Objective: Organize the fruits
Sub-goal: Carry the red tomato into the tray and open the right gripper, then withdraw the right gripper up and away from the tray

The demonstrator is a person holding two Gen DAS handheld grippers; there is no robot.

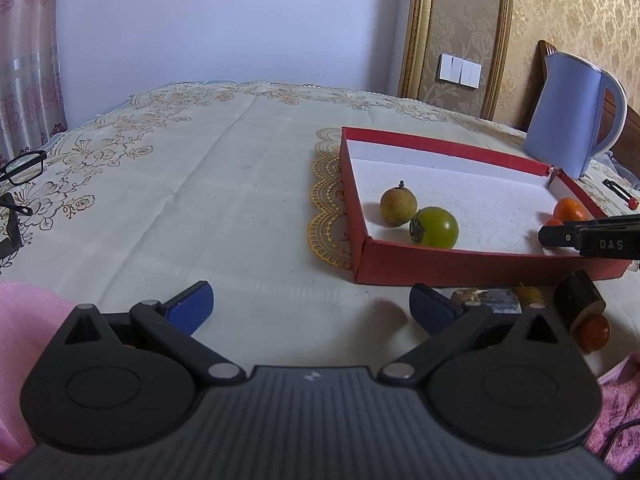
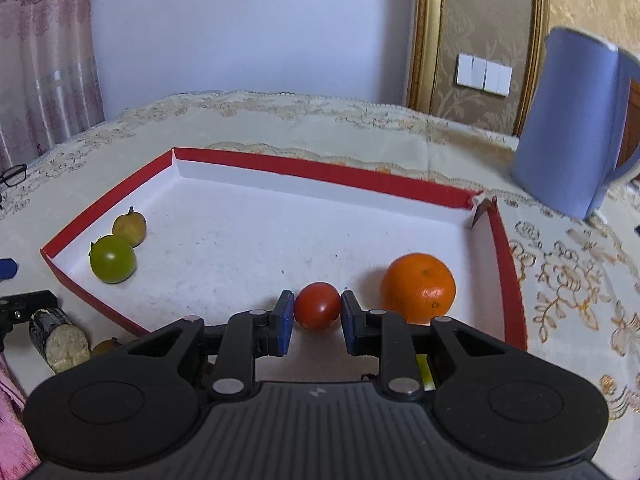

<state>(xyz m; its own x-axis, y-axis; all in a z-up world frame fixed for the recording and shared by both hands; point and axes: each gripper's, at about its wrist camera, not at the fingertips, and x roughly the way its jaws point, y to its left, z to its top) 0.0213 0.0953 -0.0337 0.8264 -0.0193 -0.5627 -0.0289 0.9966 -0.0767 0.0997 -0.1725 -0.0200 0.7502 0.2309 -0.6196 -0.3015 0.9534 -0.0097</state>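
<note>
A red box [image 2: 316,170] with a white floor lies on the tablecloth. In it are a green tomato [image 2: 112,258], a small brown fruit [image 2: 129,227] and an orange [image 2: 418,288]. My right gripper [image 2: 317,312] is shut on a red tomato [image 2: 317,306] low over the box floor, just left of the orange. My left gripper [image 1: 310,306] is open and empty over the cloth, left of the box [image 1: 476,262]. The green tomato [image 1: 435,227] and brown fruit [image 1: 398,205] also show there.
A blue kettle [image 2: 576,128] stands behind the box's right corner. Outside the box front lie a dark cut piece [image 1: 579,298], a red tomato [image 1: 596,332] and a small brown fruit [image 1: 528,294]. Glasses [image 1: 24,166] lie at far left.
</note>
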